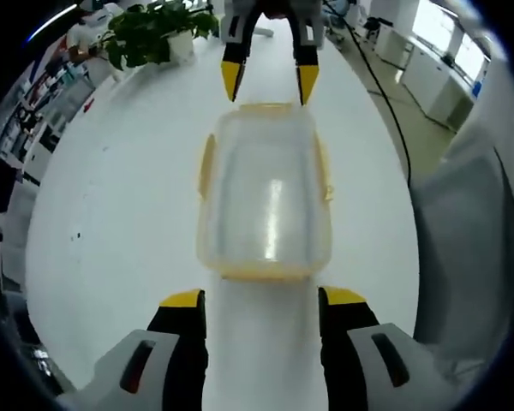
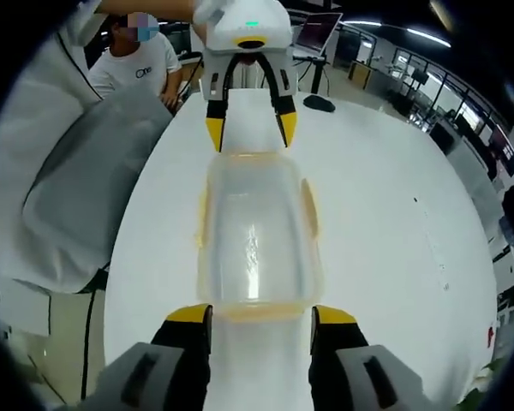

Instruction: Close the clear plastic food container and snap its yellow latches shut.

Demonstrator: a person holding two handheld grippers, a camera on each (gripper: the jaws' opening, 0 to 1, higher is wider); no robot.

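Left gripper view has the clear container (image 1: 265, 193), lid on, yellow latches (image 1: 206, 163) indistinct, mid-surface (image 1: 120, 223) between the wide-open left gripper (image 1: 261, 301) and right gripper (image 1: 270, 81), potted plant (image 1: 150, 32) at the far edge, office blurred beyond.

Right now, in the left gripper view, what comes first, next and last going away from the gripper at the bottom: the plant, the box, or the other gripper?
1. The clear container, on the table just ahead of the left gripper.
2. The right gripper, at the container's far end.
3. The potted plant, far off at the upper left.
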